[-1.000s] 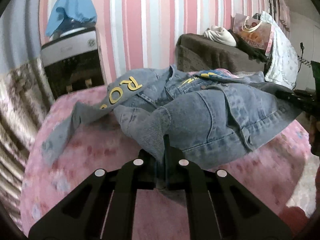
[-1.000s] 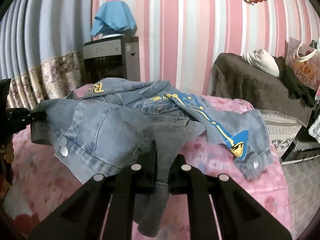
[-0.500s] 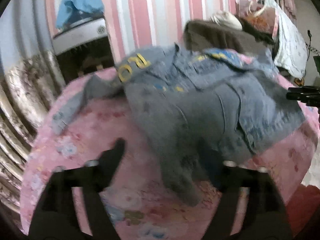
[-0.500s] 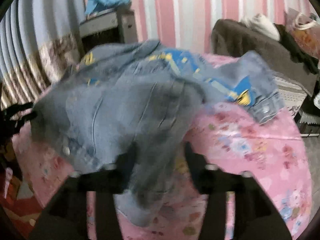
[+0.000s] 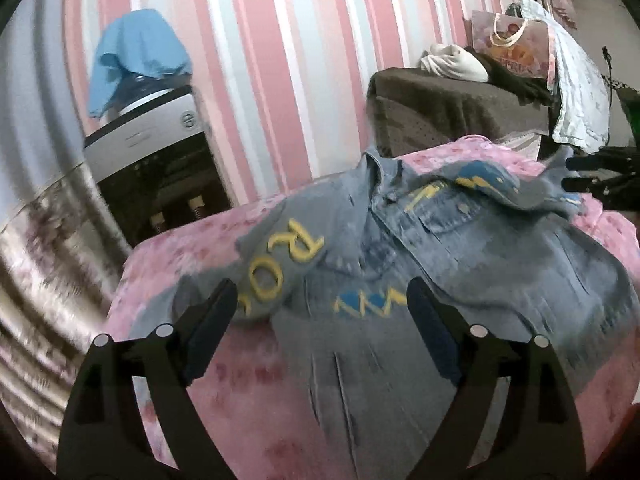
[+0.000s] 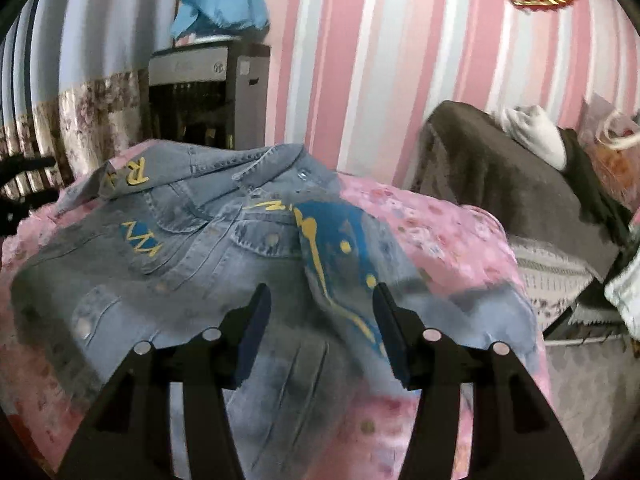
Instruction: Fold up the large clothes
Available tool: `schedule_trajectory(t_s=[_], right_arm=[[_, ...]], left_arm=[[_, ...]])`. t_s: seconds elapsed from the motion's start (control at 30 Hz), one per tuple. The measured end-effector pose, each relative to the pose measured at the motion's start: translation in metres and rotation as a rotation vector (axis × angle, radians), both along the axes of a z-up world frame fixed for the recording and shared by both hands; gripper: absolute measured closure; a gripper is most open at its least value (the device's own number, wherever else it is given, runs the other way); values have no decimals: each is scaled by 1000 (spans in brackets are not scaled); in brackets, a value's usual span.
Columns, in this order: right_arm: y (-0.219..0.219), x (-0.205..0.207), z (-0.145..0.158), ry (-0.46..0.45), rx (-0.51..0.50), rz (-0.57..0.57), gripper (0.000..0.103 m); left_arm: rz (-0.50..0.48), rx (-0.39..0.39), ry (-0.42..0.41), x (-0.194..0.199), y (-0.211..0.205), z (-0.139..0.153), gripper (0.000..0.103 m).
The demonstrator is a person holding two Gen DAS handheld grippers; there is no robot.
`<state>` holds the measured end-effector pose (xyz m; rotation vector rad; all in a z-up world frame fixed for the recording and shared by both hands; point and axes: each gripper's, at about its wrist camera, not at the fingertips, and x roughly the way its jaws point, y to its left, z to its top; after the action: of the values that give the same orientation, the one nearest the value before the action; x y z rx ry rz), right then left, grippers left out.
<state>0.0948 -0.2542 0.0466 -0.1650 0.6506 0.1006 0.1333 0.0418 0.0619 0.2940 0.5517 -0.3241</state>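
The blue denim jacket [image 5: 460,264] is lying spread out, front up, on the pink flowery surface [image 5: 180,256]. The left gripper [image 5: 322,308] is hanging over the jacket's near edge; its jaws have just been opening and are standing wide, holding nothing. The right gripper [image 6: 322,312] is hanging over the jacket too, its jaws sitting about half open and gripping nothing.
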Motion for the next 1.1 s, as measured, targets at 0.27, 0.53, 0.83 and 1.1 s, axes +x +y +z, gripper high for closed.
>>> schedule_trajectory(t_s=[0.27,0.53,0.83,1.1], right_arm=[[26,86,-39,158,-103,50,48],[20,122,-68,234,-165,28,91],[-44,186,-21,94,-327,-198,101],[-88,254,-11,91,-325,-312,101]], left_arm=[[-82,117,137,96,-23,-43,16],[-51,126,231,152,-11,-73,94],[167,47,203,236,47,-53,98],[256,49,214,271,72,-70,96]])
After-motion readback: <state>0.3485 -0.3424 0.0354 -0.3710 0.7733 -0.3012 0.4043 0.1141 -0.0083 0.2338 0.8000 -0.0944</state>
